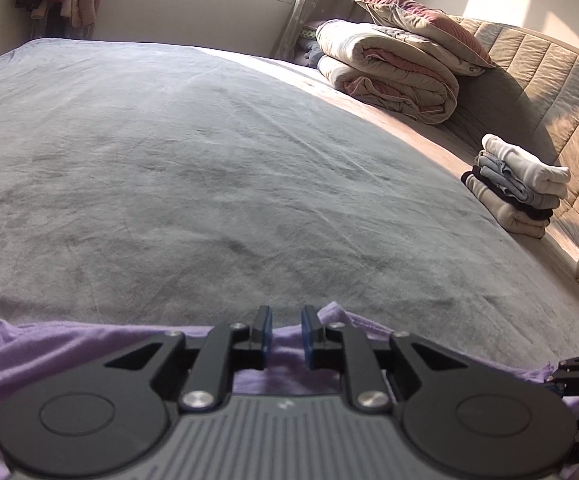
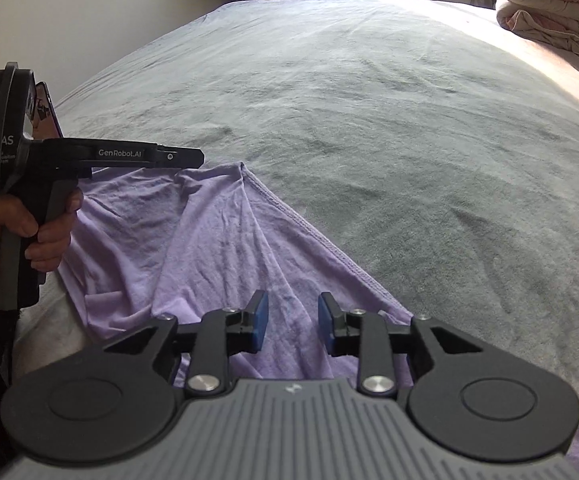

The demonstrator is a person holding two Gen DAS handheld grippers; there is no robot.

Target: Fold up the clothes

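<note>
We stand at the near edge of a bed [image 1: 209,160] covered in a grey fleece blanket. A lilac garment [image 2: 217,248], thin and softly wrinkled, lies bunched at that edge, filling the view from about 6 to 9 o'clock in the right wrist camera. Its stitched hem [image 2: 321,242] runs diagonally from 11 o'clock down to 4 o'clock.

The right gripper [image 2: 292,322] hovers over the cloth with its blue pads apart and nothing between them; it is released. The left gripper [image 1: 285,336] also has a gap between its pads, narrower, with lilac cloth showing beneath. We judge it open too, though whether any fabric is caught between the pads we cannot tell for sure. In the right camera, a hand [image 2: 29,228] holds the left tool at 9 o'clock.

We judge the garment light, limp and stretchy: it will sag, drape and slide when lifted, and cannot be pushed flat by one edge. It is not fragile. The best places to take hold seem to be the hem and the corners, one tool on each, pinching a single layer so the cloth can be pulled taut and spread.

At 3 o'clock in the left camera sits a pile of folded clothes [image 1: 517,192]; at 1 o'clock, a rolled quilt [image 1: 389,76] with a pillow [image 1: 421,16] on top.
</note>
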